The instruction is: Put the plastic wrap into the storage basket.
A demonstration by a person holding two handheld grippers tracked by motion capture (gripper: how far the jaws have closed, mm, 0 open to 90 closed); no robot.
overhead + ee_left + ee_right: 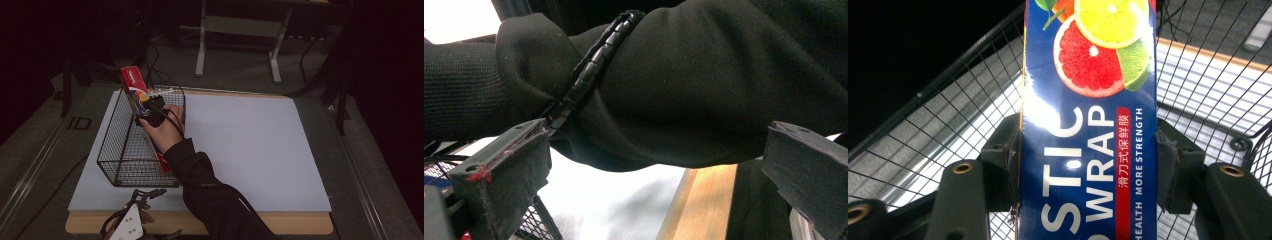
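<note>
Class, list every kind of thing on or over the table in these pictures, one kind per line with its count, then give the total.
Wire basket: 1
Plastic wrap box: 1
Grippers: 2, the right gripper shut on the box, the left gripper open near the table's front edge
Total: 4

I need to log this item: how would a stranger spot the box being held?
Start at the pale mat on the table, then the wire basket at its left edge. The plastic wrap box stands tilted in it, clamped by the right gripper: long, blue and red, with citrus slices.
</note>
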